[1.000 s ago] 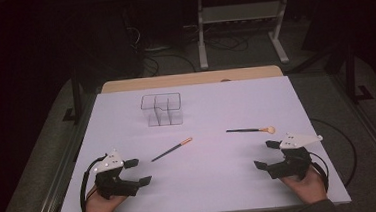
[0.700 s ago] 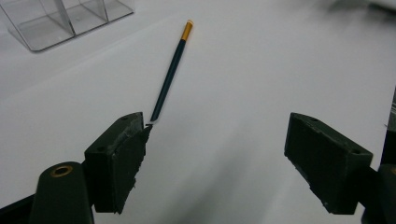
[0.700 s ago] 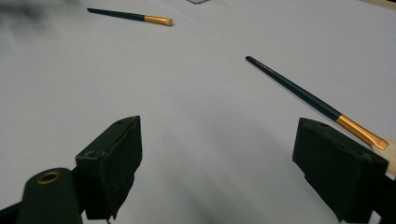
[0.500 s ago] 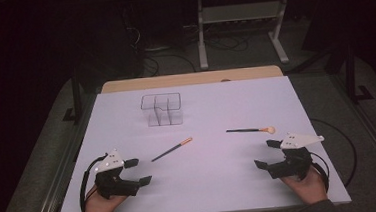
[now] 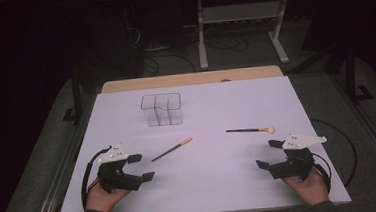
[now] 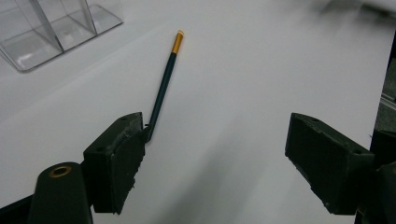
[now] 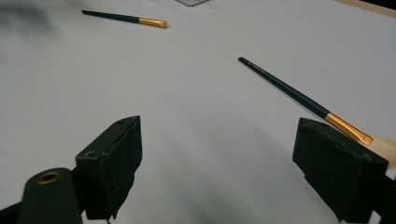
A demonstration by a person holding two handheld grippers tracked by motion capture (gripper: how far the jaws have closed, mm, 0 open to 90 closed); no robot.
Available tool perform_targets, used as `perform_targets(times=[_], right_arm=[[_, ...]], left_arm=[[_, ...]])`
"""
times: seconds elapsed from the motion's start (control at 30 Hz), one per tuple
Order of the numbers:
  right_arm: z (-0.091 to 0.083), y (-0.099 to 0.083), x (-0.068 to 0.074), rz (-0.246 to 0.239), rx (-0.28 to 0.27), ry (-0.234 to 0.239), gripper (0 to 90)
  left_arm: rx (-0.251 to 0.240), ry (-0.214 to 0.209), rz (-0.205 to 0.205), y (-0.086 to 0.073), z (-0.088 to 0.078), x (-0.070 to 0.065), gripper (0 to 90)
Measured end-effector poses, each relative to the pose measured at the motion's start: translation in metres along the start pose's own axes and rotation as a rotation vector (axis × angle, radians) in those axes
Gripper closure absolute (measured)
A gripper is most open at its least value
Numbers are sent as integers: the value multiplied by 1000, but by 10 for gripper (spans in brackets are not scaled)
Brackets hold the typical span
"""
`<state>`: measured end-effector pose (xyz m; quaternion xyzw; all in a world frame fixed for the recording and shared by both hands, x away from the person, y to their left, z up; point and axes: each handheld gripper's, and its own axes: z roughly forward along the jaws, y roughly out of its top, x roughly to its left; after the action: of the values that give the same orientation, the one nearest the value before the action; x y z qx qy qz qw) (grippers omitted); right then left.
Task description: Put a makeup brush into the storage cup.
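Two brushes lie ahead of wide-open, empty jaws: slim brush (image 5: pixel 171 150) near left gripper (image 5: pixel 141 167), fluffy brush (image 5: pixel 250 130) near right gripper (image 5: pixel 269 154).

Clear organizer (image 6: pixel 51 28) cut off top-left

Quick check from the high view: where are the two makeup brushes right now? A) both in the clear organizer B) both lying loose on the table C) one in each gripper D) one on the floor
B: the left brush and right brush lie flat on the table, apart from the clear organizer, with the left gripper and right gripper open and empty.
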<state>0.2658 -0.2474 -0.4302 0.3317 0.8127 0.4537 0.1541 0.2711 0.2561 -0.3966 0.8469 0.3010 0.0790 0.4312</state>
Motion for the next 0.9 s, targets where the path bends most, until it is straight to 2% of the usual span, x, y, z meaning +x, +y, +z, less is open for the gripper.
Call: perform_targets(times=[0.2, 0.33, 0.53, 0.67, 0.77, 0.8, 0.83, 0.9], right_arm=[[0, 2, 1, -17, -2, -1, 148], [0, 3, 2, -14, 9, -3, 148], [1, 3, 2, -26, 9, -4, 148], [2, 3, 2, -21, 13, 2, 148], [1, 3, 2, -26, 8, 1, 148], [0, 4, 2, -22, 7, 1, 148], [0, 4, 2, -22, 6, 1, 149], [-1, 4, 2, -33, 5, -4, 148]], left_arm=[[16, -5, -2, 13, -1, 3, 194], [42, 9, 42, 27, 0, 6, 222], [68, 13, 67, 44, 3, 11, 251], [98, 13, 88, 57, 8, 14, 285], [121, -5, 94, 65, 14, 17, 293], [152, -6, 115, 71, 19, 20, 294], [157, -10, 109, 73, 22, 20, 297], [179, -15, 124, 78, 27, 22, 317]])
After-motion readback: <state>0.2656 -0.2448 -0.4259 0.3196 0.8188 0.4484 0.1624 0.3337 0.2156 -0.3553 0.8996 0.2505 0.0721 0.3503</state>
